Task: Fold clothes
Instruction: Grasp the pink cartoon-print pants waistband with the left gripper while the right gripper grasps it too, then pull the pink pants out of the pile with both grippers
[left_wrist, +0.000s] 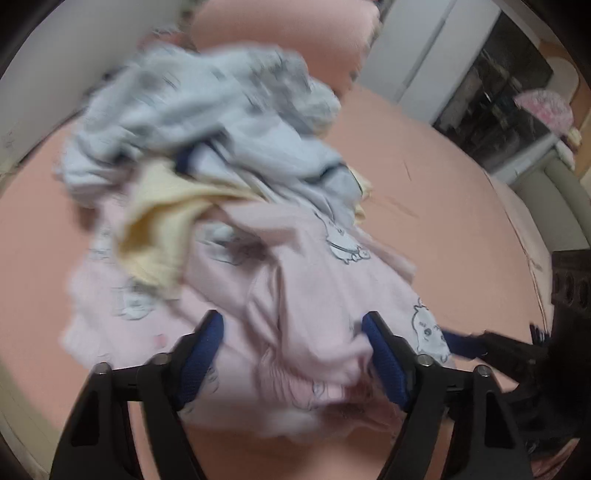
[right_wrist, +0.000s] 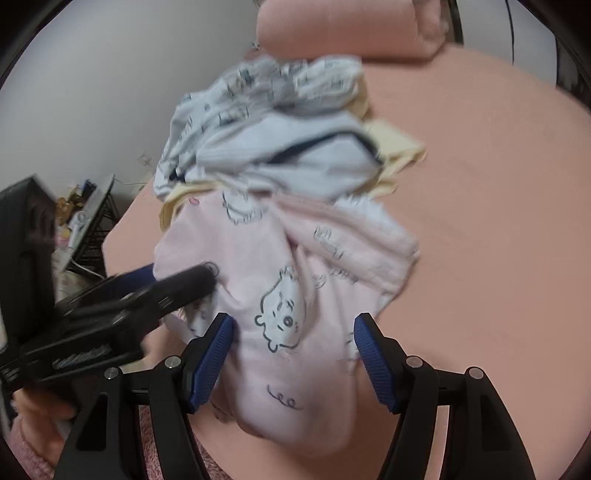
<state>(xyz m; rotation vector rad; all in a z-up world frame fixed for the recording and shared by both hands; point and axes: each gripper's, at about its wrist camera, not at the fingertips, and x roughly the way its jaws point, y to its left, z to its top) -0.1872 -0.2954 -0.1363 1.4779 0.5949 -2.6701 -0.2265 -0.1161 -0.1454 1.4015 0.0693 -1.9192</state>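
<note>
With the left gripper (left_wrist: 291, 323) and right gripper (right_wrist: 293, 325) both spread wide over the crumpled pale-pink cartoon-print garment (right_wrist: 280, 295) lying between their jaws, picking it from the pile is seemingly in hand, next needing closure on an edge.

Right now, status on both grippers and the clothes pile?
Left gripper open, right gripper open, both straddling pink cartoon-print garment. Nothing gripped. Pale blue printed garment and yellow cloth piled on its far end.
</note>
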